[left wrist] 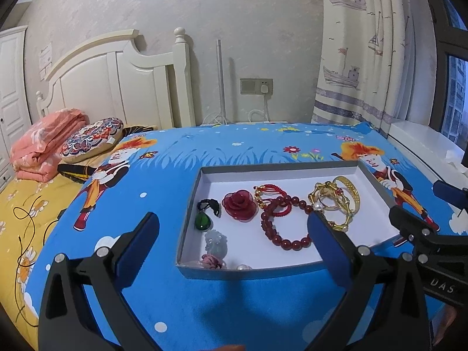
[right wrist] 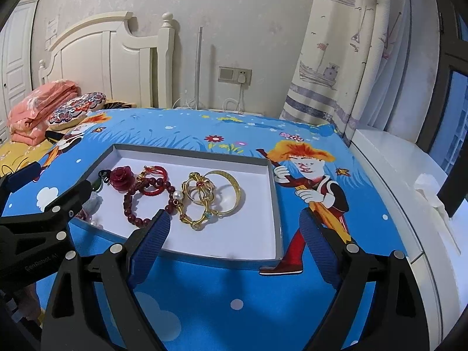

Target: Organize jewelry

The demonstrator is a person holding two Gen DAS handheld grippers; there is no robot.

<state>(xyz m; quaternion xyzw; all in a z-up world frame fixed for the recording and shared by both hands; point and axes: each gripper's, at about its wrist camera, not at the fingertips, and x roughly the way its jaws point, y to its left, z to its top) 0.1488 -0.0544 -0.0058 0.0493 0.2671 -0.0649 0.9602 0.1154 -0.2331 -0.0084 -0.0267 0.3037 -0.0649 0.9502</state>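
Note:
A shallow grey tray with a white floor (left wrist: 234, 171) (right wrist: 275, 204) lies on the blue cartoon cloth. In it lie a red bead bracelet (left wrist: 285, 244) (right wrist: 131, 213), a red rose (left wrist: 239, 204) (right wrist: 121, 177), a red cord bracelet (left wrist: 272, 194) (right wrist: 153, 175), gold bangles (left wrist: 348, 190) (right wrist: 231, 188), a green pendant (left wrist: 202, 222), a pale jade piece (left wrist: 216, 241) and a pearl (right wrist: 177, 195). My left gripper (left wrist: 232, 225) is open and empty over the tray's near left. My right gripper (right wrist: 234, 225) is open and empty over the tray's near right corner.
A bed with a cream headboard (left wrist: 117, 82), a folded pink quilt (left wrist: 44, 143) and a round patterned cushion (left wrist: 93, 137) stands at the left. A wall socket with a plug (left wrist: 257, 86) and a boat-print curtain (left wrist: 365, 58) are behind. A white sill (right wrist: 395, 175) runs along the right.

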